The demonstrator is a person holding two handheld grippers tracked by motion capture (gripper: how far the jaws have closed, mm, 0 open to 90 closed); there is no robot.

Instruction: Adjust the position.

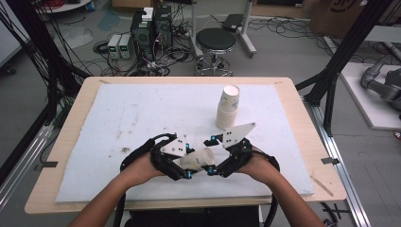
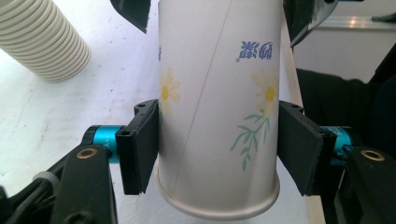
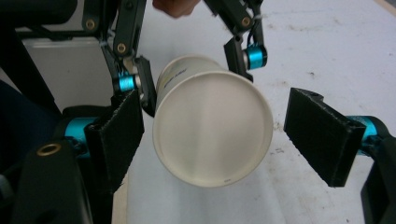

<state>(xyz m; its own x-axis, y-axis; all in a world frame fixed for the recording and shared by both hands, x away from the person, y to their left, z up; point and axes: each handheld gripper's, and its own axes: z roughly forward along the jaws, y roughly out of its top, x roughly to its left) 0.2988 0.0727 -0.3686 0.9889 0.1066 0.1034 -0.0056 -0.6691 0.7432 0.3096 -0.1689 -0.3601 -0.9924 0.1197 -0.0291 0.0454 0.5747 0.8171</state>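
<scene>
My left gripper [image 1: 189,163] is clamped on a single paper cup [image 1: 198,158], its two black pads pressing the cup's sides; through the left gripper view the cup [image 2: 219,107] stands between the jaws with its daisy print and blue lettering facing me and its base rim nearest the camera. The cup lies roughly level above the white mat [image 1: 118,118] on the tabletop [image 1: 75,109], its base pointing toward my right gripper [image 1: 213,169]. That right gripper is spread wide: in the right gripper view the cup's round bottom [image 3: 212,133] sits between the open jaws, close to the left-hand pad and apart from the other. Beyond the right gripper stands a stack of cups [image 1: 228,106], upright on the mat.
</scene>
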